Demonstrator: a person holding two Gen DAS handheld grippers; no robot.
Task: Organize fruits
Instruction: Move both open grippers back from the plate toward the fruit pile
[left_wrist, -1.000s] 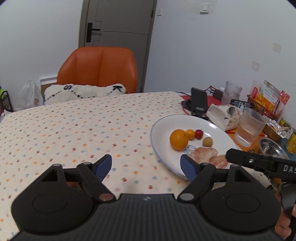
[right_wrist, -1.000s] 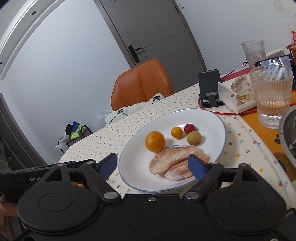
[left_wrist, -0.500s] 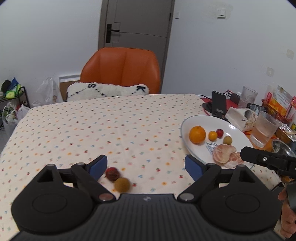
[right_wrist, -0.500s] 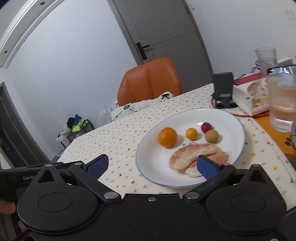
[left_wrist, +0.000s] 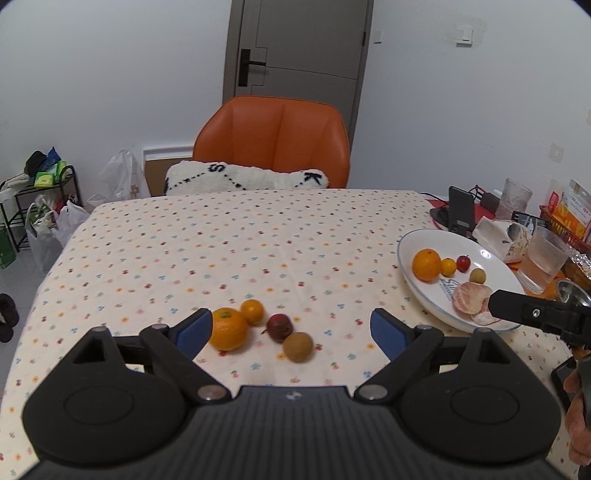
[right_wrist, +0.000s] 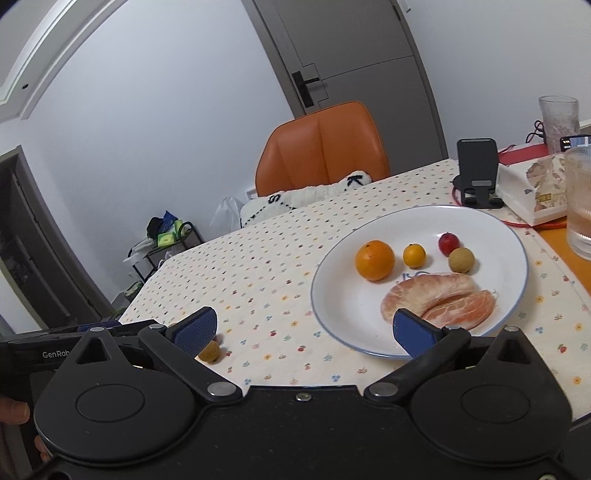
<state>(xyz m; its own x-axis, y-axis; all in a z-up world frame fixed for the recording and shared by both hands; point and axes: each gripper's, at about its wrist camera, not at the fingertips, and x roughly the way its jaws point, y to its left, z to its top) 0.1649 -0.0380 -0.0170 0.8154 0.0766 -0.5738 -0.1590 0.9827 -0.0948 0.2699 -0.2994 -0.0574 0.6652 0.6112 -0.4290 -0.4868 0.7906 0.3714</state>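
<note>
On the dotted tablecloth, between the fingers of my open left gripper (left_wrist: 291, 328), lie a large orange (left_wrist: 228, 329), a small orange (left_wrist: 252, 311), a dark red fruit (left_wrist: 279, 327) and a brown longan (left_wrist: 297, 346). A white plate (left_wrist: 410, 243) at the right holds an orange (right_wrist: 374, 260), a small orange (right_wrist: 414, 255), a red fruit (right_wrist: 448, 243), a longan (right_wrist: 461, 260) and peeled pomelo segments (right_wrist: 439, 301). My right gripper (right_wrist: 304, 330) is open at the plate's near rim (right_wrist: 321, 317), empty. One longan (right_wrist: 209, 351) shows by its left finger.
An orange chair (left_wrist: 272, 142) with a white cushion (left_wrist: 245, 176) stands at the table's far side. A phone stand (right_wrist: 477, 171), a tissue pack (right_wrist: 535, 192), two glasses (right_wrist: 580, 201) and snack packs crowd the right edge. A person's hand (left_wrist: 578, 424) holds the right gripper.
The left gripper pulled back and up, so the loose fruits on the cloth came into view between its fingers. The right gripper backed away a little from the plate.
</note>
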